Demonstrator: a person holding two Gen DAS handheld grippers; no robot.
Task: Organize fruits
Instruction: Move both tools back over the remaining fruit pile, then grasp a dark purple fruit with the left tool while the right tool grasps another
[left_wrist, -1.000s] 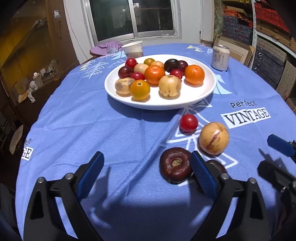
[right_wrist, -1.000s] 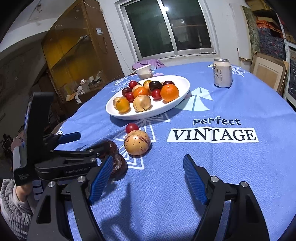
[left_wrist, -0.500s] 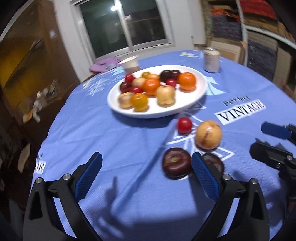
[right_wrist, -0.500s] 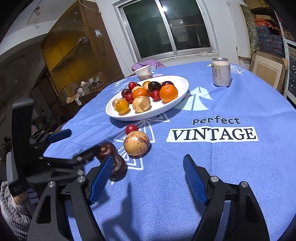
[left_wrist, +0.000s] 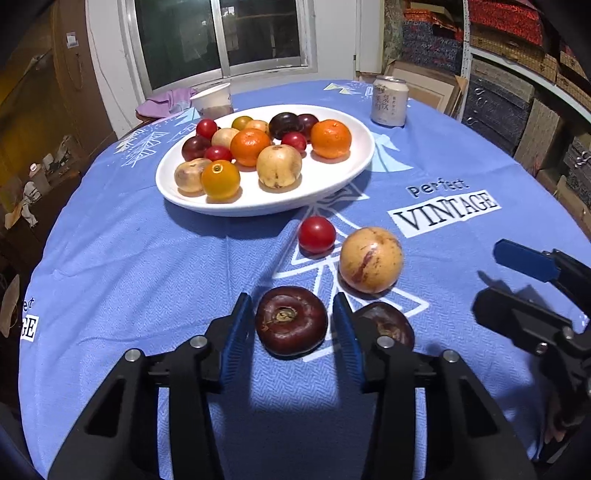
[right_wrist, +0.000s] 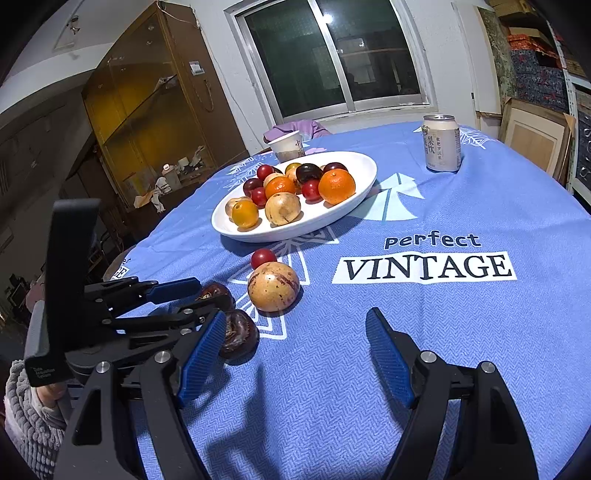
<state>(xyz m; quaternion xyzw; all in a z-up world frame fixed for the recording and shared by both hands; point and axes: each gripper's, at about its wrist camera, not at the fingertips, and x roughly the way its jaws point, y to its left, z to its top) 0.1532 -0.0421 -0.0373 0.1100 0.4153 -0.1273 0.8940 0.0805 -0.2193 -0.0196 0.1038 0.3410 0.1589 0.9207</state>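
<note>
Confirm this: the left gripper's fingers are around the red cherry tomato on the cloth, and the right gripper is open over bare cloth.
Wrong fruit. In the left wrist view the left gripper has its fingers around the dark purple fruit; the red cherry tomato lies apart, nearer the plate. The right gripper is indeed open.

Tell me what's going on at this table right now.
Someone is sorting fruit onto a white plate. The left hand-held gripper has its fingers on either side of a dark purple fruit on the blue tablecloth, not clearly squeezing it. The right hand-held gripper is open and holds nothing. Three other fruits lie beside the plate.
</note>
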